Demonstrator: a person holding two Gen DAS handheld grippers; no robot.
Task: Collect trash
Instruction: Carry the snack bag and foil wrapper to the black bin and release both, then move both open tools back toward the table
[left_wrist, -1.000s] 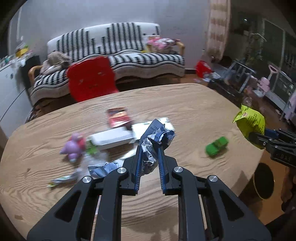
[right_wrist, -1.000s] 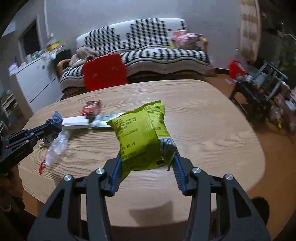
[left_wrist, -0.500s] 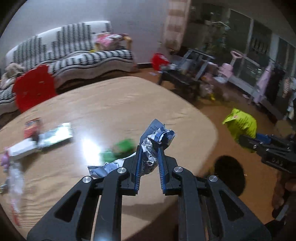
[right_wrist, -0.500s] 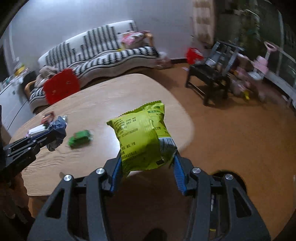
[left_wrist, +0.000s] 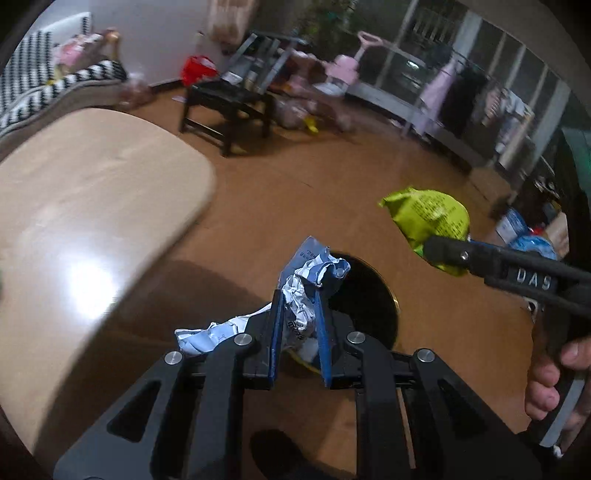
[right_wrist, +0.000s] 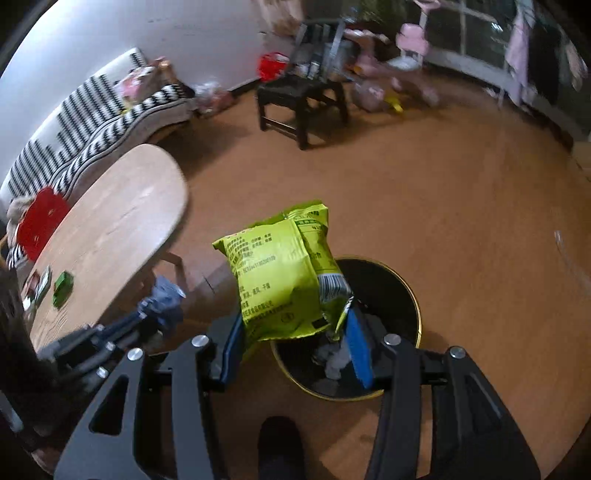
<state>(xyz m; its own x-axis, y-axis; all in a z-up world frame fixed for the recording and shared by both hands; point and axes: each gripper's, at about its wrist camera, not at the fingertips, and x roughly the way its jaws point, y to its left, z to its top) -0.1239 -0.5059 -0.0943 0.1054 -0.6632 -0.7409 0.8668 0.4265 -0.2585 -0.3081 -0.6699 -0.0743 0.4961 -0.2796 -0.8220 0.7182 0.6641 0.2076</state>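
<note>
You've got the black bin (right_wrist: 406, 291) on the floor right below both grippers, w/ some crumpled scraps already inside. Your right gripper (right_wrist: 295, 328) is clamped on the green snack bag (right_wrist: 280, 273), holding it by its lower end so most of it stands free above the bin mouth. It looks light, puffy and slick, prob. easy to slip or catch air when let go, so keep the hold low near the seam. Your left gripper (left_wrist: 298, 328) is squeezed nearly closed on the crumpled blue-white wrapper (left_wrist: 308, 288), also over the bin. That one's thin foil, weightless, springy; it may cling to the pads.
</note>
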